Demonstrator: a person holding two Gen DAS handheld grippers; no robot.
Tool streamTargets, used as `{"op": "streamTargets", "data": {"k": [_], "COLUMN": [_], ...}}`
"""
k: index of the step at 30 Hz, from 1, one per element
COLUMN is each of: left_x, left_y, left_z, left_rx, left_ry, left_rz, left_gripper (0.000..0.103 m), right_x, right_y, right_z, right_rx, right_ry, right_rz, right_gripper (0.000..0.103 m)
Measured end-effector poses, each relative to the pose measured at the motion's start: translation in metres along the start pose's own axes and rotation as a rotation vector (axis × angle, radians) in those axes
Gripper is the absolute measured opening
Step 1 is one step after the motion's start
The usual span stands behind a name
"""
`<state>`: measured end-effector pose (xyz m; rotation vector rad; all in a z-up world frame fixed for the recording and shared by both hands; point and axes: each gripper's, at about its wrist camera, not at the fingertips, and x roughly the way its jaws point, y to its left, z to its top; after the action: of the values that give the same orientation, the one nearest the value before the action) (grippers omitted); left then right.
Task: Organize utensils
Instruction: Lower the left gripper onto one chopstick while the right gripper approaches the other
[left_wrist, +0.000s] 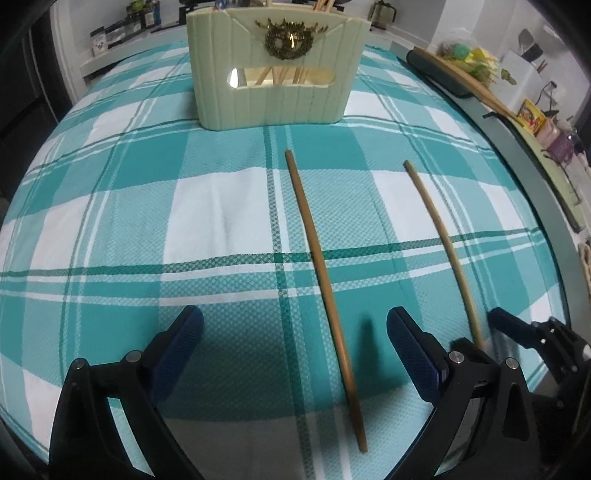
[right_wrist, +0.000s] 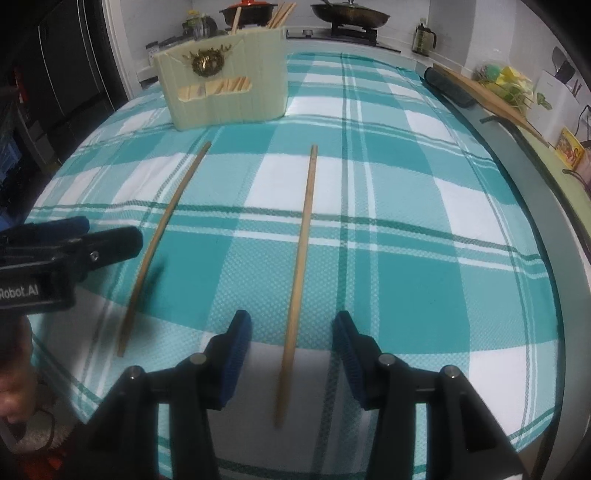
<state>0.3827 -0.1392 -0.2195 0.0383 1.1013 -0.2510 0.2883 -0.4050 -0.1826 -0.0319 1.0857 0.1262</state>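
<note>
Both tools open: left tool (left_wrist: 295, 345) straddles left chopstick (left_wrist: 320, 284), right tool (right_wrist: 293, 345) straddles right chopstick (right_wrist: 300, 266). Probably pre-grasp; next I close, then carry to holder (left_wrist: 275, 70) at counter's far edge.

Two thin bamboo chopsticks lay flat and roughly parallel, well apart, on the cloth-covered bench. The left chopstick (left_wrist: 322, 280) ran lengthwise between the spread left jaws, nearer the right-hand one, untouched. The right chopstick (right_wrist: 298, 269) lay centred between the spread right jaws, likewise untouched. Beyond the far tips of both stood an upright cream ribbed utensil holder (left_wrist: 275, 66), its window showing more chopsticks inside.
</note>
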Motion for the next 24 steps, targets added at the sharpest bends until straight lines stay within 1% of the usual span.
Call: {"op": "streamTargets", "data": {"k": [1, 2, 4, 7, 10, 11, 12, 14, 16, 18, 24], "left_x": [0.008, 0.012, 0.018, 0.019, 0.018, 0.019, 0.019, 0.02, 0.02, 0.018, 0.017], "left_y": [0.0, 0.0, -0.003, 0.001, 0.001, 0.001, 0.001, 0.0, -0.001, -0.001, -0.001], "left_z": [0.002, 0.002, 0.003, 0.004, 0.004, 0.004, 0.005, 0.006, 0.005, 0.003, 0.0], "left_rx": [-0.004, -0.003, 0.024, 0.008, 0.017, 0.022, 0.022, 0.024, 0.025, 0.029, 0.045], "left_ry": [0.013, 0.02, 0.015, -0.011, -0.009, -0.001, 0.008, 0.019, 0.013, -0.002, -0.023], "left_rz": [0.02, 0.044, 0.109, 0.099, 0.096, 0.094, 0.091, 0.094, 0.093, 0.092, 0.086], "left_gripper": [0.1, 0.1, 0.103, 0.103, 0.103, 0.103, 0.103, 0.103, 0.103, 0.103, 0.103], "right_x": [-0.001, 0.0, 0.001, 0.0, 0.001, 0.001, 0.001, 0.004, 0.006, 0.006, 0.004], "right_y": [0.0, 0.001, 0.0, -0.004, -0.002, -0.002, -0.003, 0.002, 0.01, 0.007, 0.006], "right_z": [-0.001, -0.002, -0.004, -0.007, -0.008, -0.007, -0.006, -0.005, -0.006, -0.005, -0.006], "right_rx": [-0.004, -0.008, 0.004, 0.009, -0.019, -0.019, -0.017, -0.036, -0.069, -0.039, -0.043], "right_ry": [-0.03, -0.032, -0.038, -0.062, -0.058, -0.054, -0.048, -0.036, -0.036, -0.035, -0.03], "right_rz": [-0.006, -0.021, -0.016, 0.008, 0.01, 0.015, 0.027, 0.052, 0.021, 0.032, 0.032], "right_gripper": [0.054, 0.059, 0.06, 0.063, 0.066, 0.07, 0.079, 0.088, 0.09, 0.09, 0.09]}}
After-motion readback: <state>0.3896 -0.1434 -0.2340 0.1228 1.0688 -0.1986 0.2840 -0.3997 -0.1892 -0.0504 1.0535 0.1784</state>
